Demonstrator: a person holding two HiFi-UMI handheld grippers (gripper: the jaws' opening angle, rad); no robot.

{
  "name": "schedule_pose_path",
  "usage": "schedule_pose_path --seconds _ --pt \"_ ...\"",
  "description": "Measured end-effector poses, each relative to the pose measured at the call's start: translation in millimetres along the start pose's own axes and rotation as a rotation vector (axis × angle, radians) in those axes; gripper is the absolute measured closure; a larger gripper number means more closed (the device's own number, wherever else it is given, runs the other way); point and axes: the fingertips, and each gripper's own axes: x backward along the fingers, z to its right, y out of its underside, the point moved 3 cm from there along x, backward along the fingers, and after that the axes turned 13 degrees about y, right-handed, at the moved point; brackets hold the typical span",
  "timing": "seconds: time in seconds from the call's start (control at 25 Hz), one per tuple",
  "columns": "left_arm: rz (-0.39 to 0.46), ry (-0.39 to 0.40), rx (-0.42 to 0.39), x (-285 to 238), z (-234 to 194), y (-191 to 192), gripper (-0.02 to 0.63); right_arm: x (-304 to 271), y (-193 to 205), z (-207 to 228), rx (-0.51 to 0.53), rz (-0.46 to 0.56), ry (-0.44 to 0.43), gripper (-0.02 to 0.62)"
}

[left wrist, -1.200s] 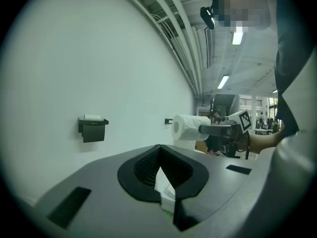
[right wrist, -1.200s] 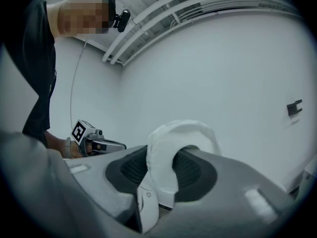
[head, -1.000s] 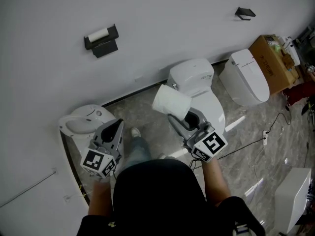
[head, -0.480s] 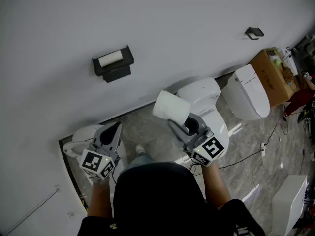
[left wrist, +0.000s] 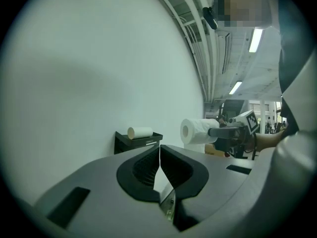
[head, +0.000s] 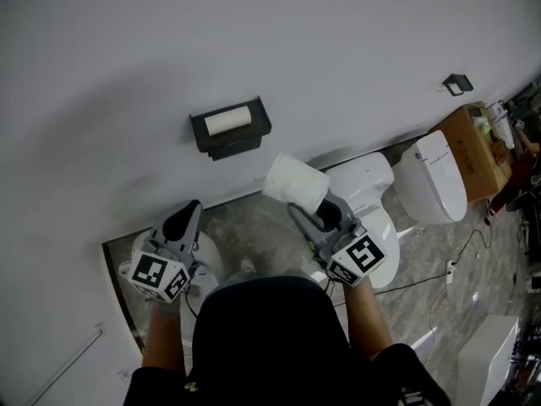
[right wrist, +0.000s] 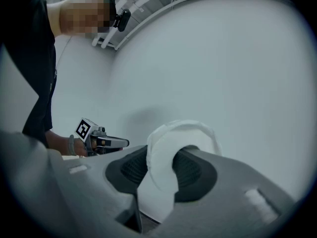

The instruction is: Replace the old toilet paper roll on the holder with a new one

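A black wall holder (head: 230,129) carries a thin, nearly used-up roll (head: 229,121); the left gripper view shows that old roll (left wrist: 140,132) on the holder (left wrist: 134,142) too. My right gripper (head: 304,200) is shut on a full white toilet paper roll (head: 294,181), held up right of and below the holder. In the right gripper view the new roll (right wrist: 173,155) sits squeezed between the jaws. My left gripper (head: 186,216) is shut and holds nothing, low and left of the holder. Its jaws (left wrist: 159,157) meet with no gap.
A white toilet (head: 365,193) stands under my right hand, another white toilet (head: 440,176) and a cardboard box (head: 475,134) further right. A white basin (head: 199,256) lies below my left gripper. A second small black wall fitting (head: 457,84) hangs at far right. A cable (head: 439,265) trails on the grey floor.
Both grippers and the view have travelled along the wall; the holder has shifted right and down in the head view and now sits between and above the grippers. Grips are unchanged.
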Motion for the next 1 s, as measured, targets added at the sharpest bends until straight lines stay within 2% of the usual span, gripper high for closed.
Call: schedule_pose_path --seconds 0.16,0.32,0.52,0.68,0.88,1.0 --pt "-0.029 -0.026 -0.061 -2.1 -20.7 -13.3 0.592 -14.8 0.3 0.3 -0.004 -0.007 -0.001 0.456" --pt "-0.072 -0.013 -0.126 -16.1 -34.4 -24.6 0.592 -22.3 3.6 8.7 -0.011 -0.012 0.000 0.456" --pt "-0.132 -0.012 -0.194 -39.5 -48.7 -37.1 0.592 -27.1 7.5 27.4 -0.026 -0.018 0.000 0.457" --pt "-0.177 -0.015 -0.214 -59.7 -57.2 -46.3 0.592 -28.7 6.5 46.2 -0.028 -0.023 -0.005 0.457" --pt "-0.229 -0.028 -0.302 -86.7 -65.3 -60.9 0.591 -28.8 6.0 70.3 -0.040 -0.023 -0.001 0.456" --pt "-0.261 -0.011 -0.324 -103.6 -69.7 -67.2 0.591 -26.5 6.6 83.9 -0.048 -0.020 0.004 0.456"
